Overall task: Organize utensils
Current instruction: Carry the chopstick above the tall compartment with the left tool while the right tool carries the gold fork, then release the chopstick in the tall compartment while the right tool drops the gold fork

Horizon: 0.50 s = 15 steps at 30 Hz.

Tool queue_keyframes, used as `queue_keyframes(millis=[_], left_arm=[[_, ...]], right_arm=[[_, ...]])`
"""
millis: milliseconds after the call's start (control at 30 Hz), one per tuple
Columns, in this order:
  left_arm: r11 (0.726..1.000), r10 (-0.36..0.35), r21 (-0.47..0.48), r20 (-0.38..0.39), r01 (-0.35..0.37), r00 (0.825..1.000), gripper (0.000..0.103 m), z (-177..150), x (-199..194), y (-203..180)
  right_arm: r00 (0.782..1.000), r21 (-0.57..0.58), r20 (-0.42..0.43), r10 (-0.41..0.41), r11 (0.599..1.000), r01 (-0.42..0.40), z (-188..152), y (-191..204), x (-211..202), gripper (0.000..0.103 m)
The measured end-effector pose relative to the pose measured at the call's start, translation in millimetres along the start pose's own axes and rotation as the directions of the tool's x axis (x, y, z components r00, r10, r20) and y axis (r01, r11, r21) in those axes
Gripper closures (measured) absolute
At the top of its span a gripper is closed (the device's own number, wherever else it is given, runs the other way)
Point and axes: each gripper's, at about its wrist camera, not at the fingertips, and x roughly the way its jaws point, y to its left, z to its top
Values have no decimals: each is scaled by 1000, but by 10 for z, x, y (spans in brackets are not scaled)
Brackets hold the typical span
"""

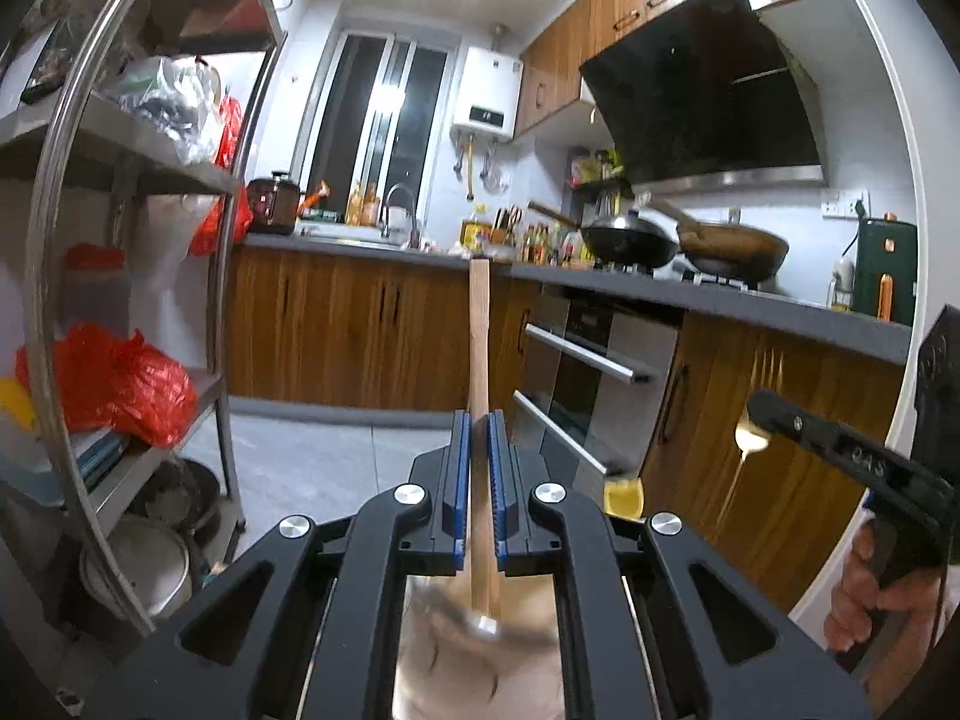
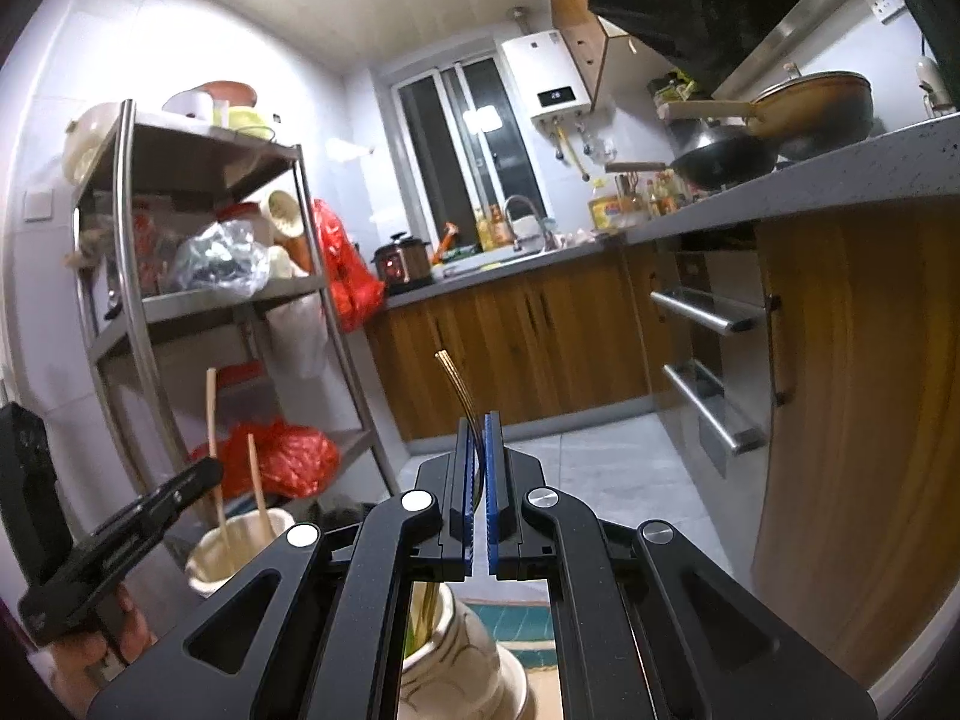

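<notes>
My left gripper (image 1: 478, 420) is shut on a wooden-handled utensil (image 1: 480, 336) that stands upright, its handle pointing up; its lower end is blurred below the jaws. My right gripper (image 2: 478, 420) is shut on a gold fork (image 2: 459, 384), tines up. In the left wrist view the right gripper (image 1: 762, 405) holds that fork (image 1: 750, 438) at the right. In the right wrist view the left gripper (image 2: 210, 471) grips the wooden utensil (image 2: 213, 420) over a cream holder (image 2: 210, 558) with another wooden stick (image 2: 258, 480) in it. A second cream patterned holder (image 2: 456, 654) sits under my right gripper.
A steel rack (image 2: 180, 300) with bags and bowls stands at the left. Wooden cabinets and an oven (image 1: 576, 372) line the right and far side. A grey counter (image 2: 840, 180) carries woks (image 1: 630, 240), bottles and a rice cooker (image 2: 402, 261).
</notes>
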Motion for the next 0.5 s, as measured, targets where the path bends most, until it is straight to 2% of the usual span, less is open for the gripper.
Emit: queue_keyframes(millis=[233,500], left_arm=[[1000,14,-20,-64,-15,998,97,-73,-24,57],[999,38,4,-73,-38,997,96,-96,-8,36]], right_arm=[[1000,-23,-24,-3,1000,3,-20,40,33,99],[999,-10,-50,-12,1000,11,-37,16,71,99]])
